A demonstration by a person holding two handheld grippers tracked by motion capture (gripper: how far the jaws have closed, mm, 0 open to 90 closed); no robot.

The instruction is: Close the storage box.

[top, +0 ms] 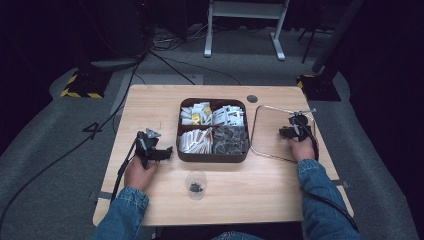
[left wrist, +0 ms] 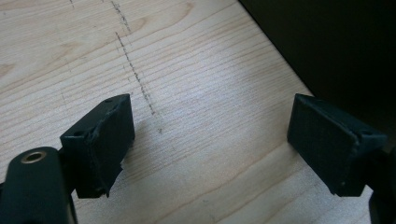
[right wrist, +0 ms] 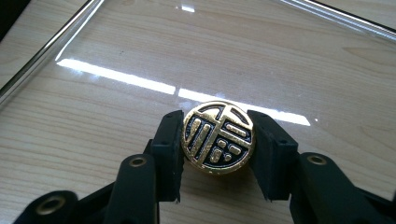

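The right gripper (right wrist: 218, 154) is closed narrowly on a round gold-and-black medallion (right wrist: 218, 137) over the glass tray (top: 260, 127); the left gripper (left wrist: 210, 144) gapes wide, holding nothing.

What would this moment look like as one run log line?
right claw: shut on gold-and-black round token, over clear tray | left claw: open, empty, over table | small cup: untouched

A light wooden table (top: 150, 105) is set on grey carpeted floor (top: 40, 150). The surroundings are kept dark. Black cables (top: 170, 62) are strewn across the floor behind the table, where a white metal frame (top: 245, 25) is placed. Yellow-and-black striped stand bases (top: 80, 85) are seen at both far corners.
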